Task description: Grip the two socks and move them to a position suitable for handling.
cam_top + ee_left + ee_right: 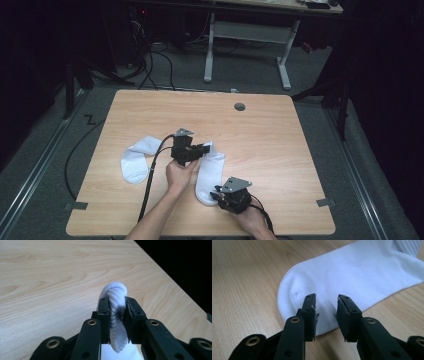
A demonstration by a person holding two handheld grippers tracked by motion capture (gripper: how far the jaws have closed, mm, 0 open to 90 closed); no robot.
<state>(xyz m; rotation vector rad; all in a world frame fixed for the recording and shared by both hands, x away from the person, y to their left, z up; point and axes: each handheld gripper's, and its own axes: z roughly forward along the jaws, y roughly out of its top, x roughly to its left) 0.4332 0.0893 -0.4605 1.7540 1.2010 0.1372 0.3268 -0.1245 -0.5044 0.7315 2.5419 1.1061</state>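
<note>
Sock (209,172) lying mid-table (280,150); left gripper (117,305) pinching its ribbed cuff; right gripper (326,308) hovering over the toe (jaws narrowly parted, nothing between); second sock (136,159) lying nearby, left.

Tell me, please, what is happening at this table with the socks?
A person is working on two white socks with a handheld gripper in each hand. The left gripper has the ribbed cuff of the right-hand sock bunched between its jaws. The right gripper sits at that sock's toe end, jaws apart above the fabric, apparently not pinching it. The other sock lies flat to the left on the wooden table, touched by neither gripper.
</note>
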